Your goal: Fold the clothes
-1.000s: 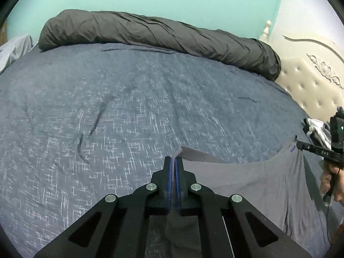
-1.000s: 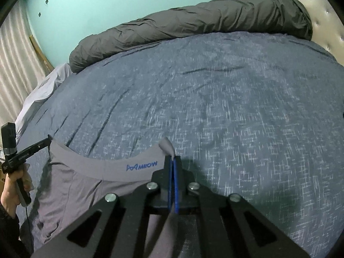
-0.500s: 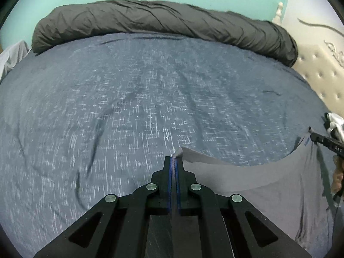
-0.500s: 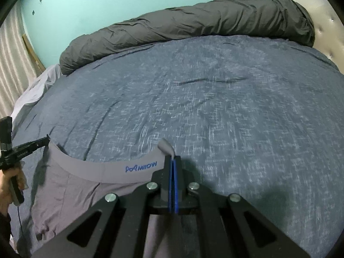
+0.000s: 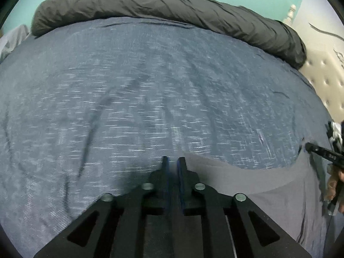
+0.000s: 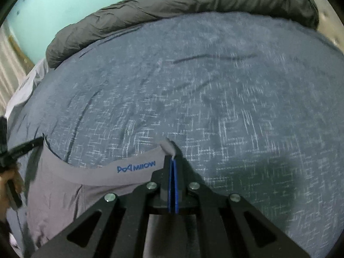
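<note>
- At the far left edge of the bed, a pale cloth (image 5: 13, 40) is seen hanging over the side.
- The blue-flecked sheet (image 5: 139, 90) is spread wide ahead of both grippers. It is bare apart from shallow creases, so open room is left forward and to either side.
- The far edge of the bed is closed off along its whole length by a rolled dark duvet (image 5: 172, 6).
- The left gripper (image 5: 173, 161) is held low over the sheet with a narrow gap between its fingers. The near corner of the garment (image 5: 258, 182) is seen just beside the right-hand finger. Whether any cloth is caught in the gap cannot be told.
- The grey garment is stretched between the two grippers near the front edge of the bed. Its waistband is curved in a sag towards the camera, and its body is laid back towards the person.
- The right gripper (image 6: 173, 160) is closed on the other waistband corner. A tuft of cloth is pushed up past the fingertips, and blue lettering is shown on the band just left of them.
- A tufted headboard (image 5: 322, 75) bounds the right side, with a small heap of clothes (image 5: 335, 131) near it.
</note>
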The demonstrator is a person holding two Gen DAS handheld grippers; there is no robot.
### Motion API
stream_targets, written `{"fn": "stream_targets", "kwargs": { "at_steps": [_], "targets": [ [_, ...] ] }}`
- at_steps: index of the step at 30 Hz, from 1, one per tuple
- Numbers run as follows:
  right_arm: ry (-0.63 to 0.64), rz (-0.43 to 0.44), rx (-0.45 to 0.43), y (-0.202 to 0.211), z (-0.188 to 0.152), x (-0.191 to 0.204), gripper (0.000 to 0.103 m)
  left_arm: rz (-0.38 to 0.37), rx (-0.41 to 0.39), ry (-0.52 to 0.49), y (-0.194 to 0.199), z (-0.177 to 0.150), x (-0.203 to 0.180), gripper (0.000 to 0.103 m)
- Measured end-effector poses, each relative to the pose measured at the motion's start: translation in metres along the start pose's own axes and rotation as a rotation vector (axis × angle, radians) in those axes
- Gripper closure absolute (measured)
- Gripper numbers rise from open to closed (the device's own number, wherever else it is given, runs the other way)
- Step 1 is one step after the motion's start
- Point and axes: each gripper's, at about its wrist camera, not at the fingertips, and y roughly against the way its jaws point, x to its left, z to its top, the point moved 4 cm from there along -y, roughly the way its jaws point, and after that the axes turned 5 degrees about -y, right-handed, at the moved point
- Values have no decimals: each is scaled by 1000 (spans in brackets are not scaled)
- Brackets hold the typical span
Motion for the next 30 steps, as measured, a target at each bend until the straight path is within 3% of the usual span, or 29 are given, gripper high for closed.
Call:
{"fn": "stream_targets", "kwargs": {
  "at_steps": [1,2,3,4,7,12,20,24,30],
  "targets": [
    [-15,-7,-7,4,2,-3,94,0,-4,6,7,-5,1,86],
    [-30,-13,-20,10,2,-6,86,0,-8,11,13,-9,2,82],
    [-42,-17,-40,20,2,-9,70,0,-12,17,20,-14,4,79],
    [-62,-9,-58,29,0,-13,64,0,-17,22,27,-18,5,73],
    [-127,41,-86,60,-20,-24,64,0,-29,39,46,-32,8,71],
    [-248,90,-98,103,-74,-44,63,-22,-17,90,76,-84,-6,71],
    [-414,125,-94,133,-144,-60,60,-36,2,176,98,-143,-16,71],
    [-431,129,-88,130,-161,-57,56,-25,1,179,102,-159,-14,71],
    [-456,138,-88,119,-160,-55,56,-76,-3,250,94,-162,-4,71]
  ]
}}
